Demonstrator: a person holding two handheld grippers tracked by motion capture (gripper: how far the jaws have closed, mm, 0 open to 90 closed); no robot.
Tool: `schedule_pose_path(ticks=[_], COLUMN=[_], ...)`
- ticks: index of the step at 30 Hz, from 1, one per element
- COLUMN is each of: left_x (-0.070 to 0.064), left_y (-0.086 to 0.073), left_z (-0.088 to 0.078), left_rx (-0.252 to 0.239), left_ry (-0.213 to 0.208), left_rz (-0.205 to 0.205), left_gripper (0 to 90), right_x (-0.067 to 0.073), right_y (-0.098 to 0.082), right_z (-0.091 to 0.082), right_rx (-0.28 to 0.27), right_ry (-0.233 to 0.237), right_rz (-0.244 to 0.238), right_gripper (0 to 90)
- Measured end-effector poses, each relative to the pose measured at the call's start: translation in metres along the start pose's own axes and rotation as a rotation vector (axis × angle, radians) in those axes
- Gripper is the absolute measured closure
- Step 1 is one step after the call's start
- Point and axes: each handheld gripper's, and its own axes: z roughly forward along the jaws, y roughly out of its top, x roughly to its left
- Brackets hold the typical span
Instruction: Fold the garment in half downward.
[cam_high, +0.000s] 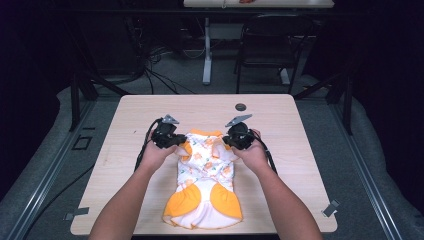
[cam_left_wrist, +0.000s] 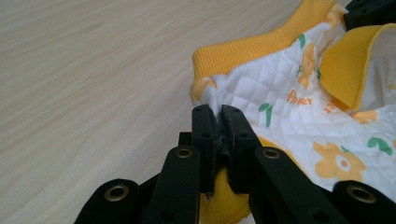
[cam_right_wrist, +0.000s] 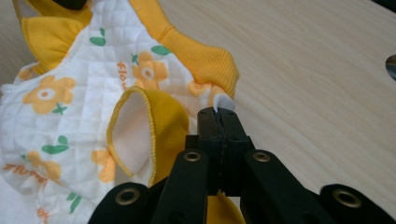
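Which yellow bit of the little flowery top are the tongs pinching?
The ribbed yellow collar at the far end, gripped at both corners by the left tongs and right tongs, not the yellow patches near the person.

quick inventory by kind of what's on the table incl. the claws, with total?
Garment, white quilted with orange flowers and yellow trim: 1
Claws, left claw and right claw, each shut on the garment by its collar: 2
Small dark round disc near the far edge of the table: 1
Total: 4
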Motion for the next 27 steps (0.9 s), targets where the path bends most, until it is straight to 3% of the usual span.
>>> schedule_pose_path(ticks=[10,17,22,27], left_x=[0.000,-0.003,-0.009,-0.015], left_y=[0.015,0.029,0.029,0.019], left_z=[-0.025,-0.045,-0.052,-0.052], left_rx=[-0.061,-0.099,-0.115,-0.106], left_ry=[0.012,0.034,0.047,0.027], left_rz=[0.023,0.069,0.109,0.160], left_gripper=[84.6,84.6,84.5,84.5], right_x=[0.002,0.007,0.010,0.017], right_y=[0.021,0.034,0.038,0.031], right_z=[-0.029,-0.044,-0.053,-0.053], right_rx=[-0.055,-0.090,-0.109,-0.092], right_ry=[-0.020,-0.045,-0.062,-0.083], right_rz=[-0.047,-0.086,-0.121,-0.170], right_gripper=[89.3,89.3,89.3,89.2])
